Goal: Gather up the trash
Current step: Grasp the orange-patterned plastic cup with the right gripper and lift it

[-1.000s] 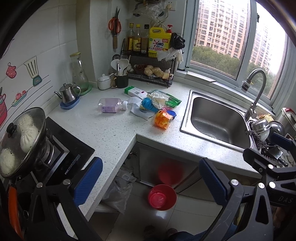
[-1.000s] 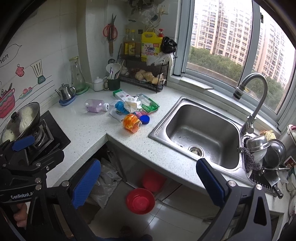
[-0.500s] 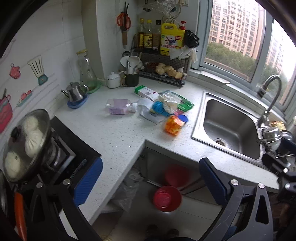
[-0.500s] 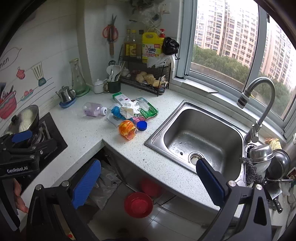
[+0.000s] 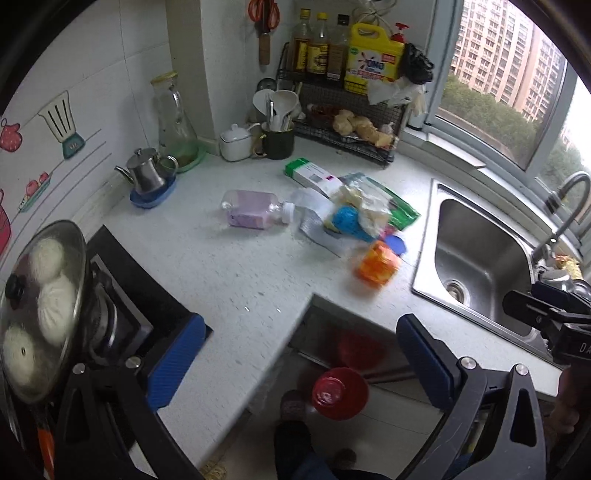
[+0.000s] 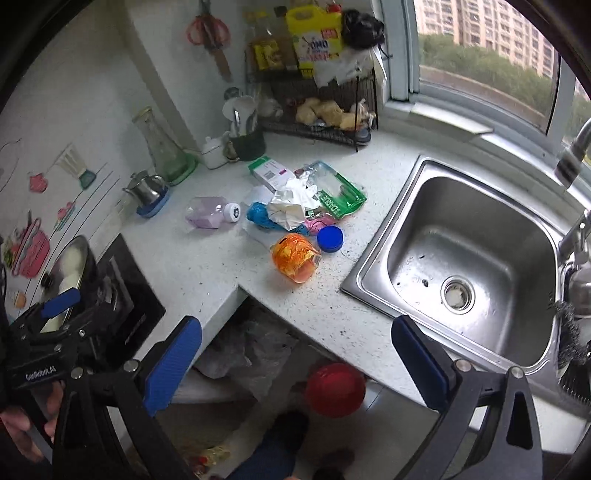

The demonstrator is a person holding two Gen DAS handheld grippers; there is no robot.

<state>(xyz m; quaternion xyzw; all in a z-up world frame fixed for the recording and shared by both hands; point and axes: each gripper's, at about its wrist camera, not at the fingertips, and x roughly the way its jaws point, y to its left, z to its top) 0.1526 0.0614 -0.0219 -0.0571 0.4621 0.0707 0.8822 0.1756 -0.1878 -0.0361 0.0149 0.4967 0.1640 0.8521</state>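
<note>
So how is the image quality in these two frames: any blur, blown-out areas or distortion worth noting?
Left wrist view: the orange wrapper and red basin are smeared by motion blur, and the sky at the window's right edge is blown out. Right wrist view: the rack bottles look soft. Both views: fisheye bending and dark vignetted corners.

White speckled countertop (image 6: 207, 266) fills the frame's middle. At centre lie a translucent orange cup (image 6: 294, 256), a round blue lid (image 6: 330, 238), a crumpled white tissue (image 6: 291, 205), a green packet (image 6: 340, 194) and a pale purple bottle (image 6: 207, 212). Silver steel sink (image 6: 476, 258) at right. Yellow jug (image 6: 314, 35) at top. Red bowl (image 6: 335, 384) at bottom centre.
</note>
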